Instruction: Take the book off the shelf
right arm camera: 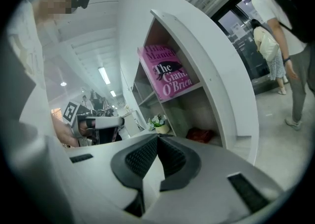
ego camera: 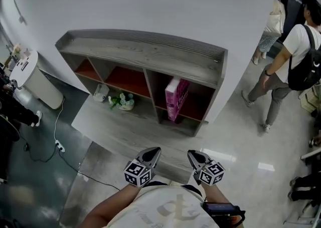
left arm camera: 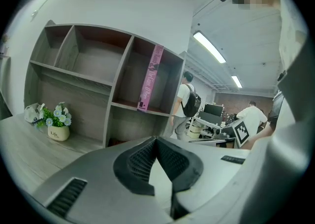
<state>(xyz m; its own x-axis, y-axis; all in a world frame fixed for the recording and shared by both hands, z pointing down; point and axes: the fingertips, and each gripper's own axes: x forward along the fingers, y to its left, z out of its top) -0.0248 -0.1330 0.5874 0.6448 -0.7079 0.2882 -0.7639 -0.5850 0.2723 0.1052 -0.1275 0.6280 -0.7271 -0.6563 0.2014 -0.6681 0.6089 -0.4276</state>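
A pink book [ego camera: 176, 98] stands upright in the right-hand compartment of the grey wooden shelf unit [ego camera: 150, 54]; it also shows as a pink spine [left arm camera: 150, 78] in the left gripper view and as a pink cover [right arm camera: 167, 73] in the right gripper view. My left gripper [ego camera: 154, 153] and right gripper [ego camera: 193, 156] hang side by side in front of the shelf, well short of the book. Both are shut with nothing between the jaws, as seen at the left gripper [left arm camera: 156, 141] and the right gripper [right arm camera: 157, 138].
A small pot of flowers [ego camera: 123, 101] and a pale object [ego camera: 100, 91] sit on the low grey platform [ego camera: 115, 127] before the shelf. A white bin [ego camera: 31, 77] stands at the left. People [ego camera: 288, 69] walk at the right. A cable [ego camera: 55, 137] runs over the floor.
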